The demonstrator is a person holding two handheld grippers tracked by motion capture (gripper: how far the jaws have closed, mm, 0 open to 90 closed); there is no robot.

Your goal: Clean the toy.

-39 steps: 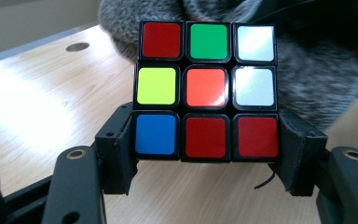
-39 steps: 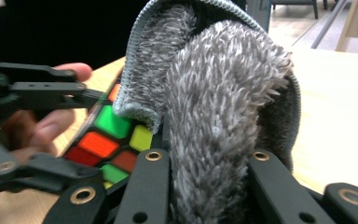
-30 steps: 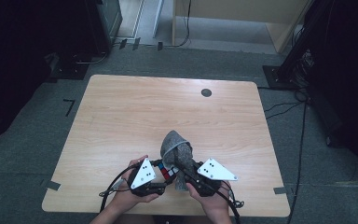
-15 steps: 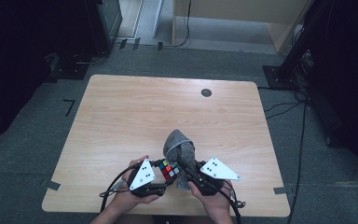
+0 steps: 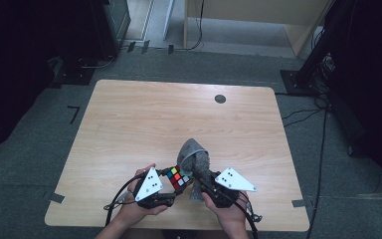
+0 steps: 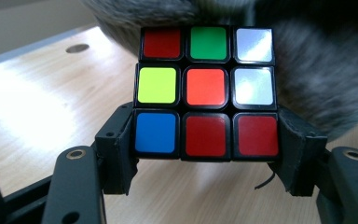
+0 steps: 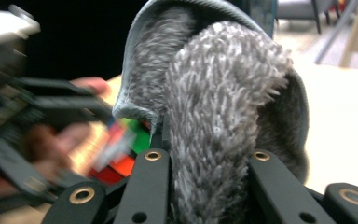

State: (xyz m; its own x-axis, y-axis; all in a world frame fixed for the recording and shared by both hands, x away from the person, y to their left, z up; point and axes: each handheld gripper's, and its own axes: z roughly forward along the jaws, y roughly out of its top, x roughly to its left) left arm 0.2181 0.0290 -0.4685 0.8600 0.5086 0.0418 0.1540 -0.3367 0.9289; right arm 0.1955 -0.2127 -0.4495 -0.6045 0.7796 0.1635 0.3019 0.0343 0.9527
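L hand-held gripper (image 5: pixel 171 191), near front edge of desk (image 5: pixel 129 124) & left of centre, pinches a puzzle cube (image 5: pixel 177 177) by its bottom row, jaws clamped on either side. In the left gripper view the cube (image 6: pixel 206 91) faces the cam: top row red, green, white; mid row yellow, orange-red, white; bottom row blue, red, red. Cube is held up off the desk, w/ grey cloth (image 6: pixel 317 84) right behind it & to its right, touching or nearly so; can't tell which.

Just to the right, the cloth (image 5: pixel 195 162) stands up in a folded hump between the two hands. R hand-held gripper (image 5: pixel 199 180) grips the cloth's lower part, jaws squeezed on the thick fuzzy fold (image 7: pixel 223 112). In the right gripper view the cube (image 7: pixel 121 149) shows blurred, low left of the cloth.

Far side of desk: small dark round hole (image 5: pixel 220 98).
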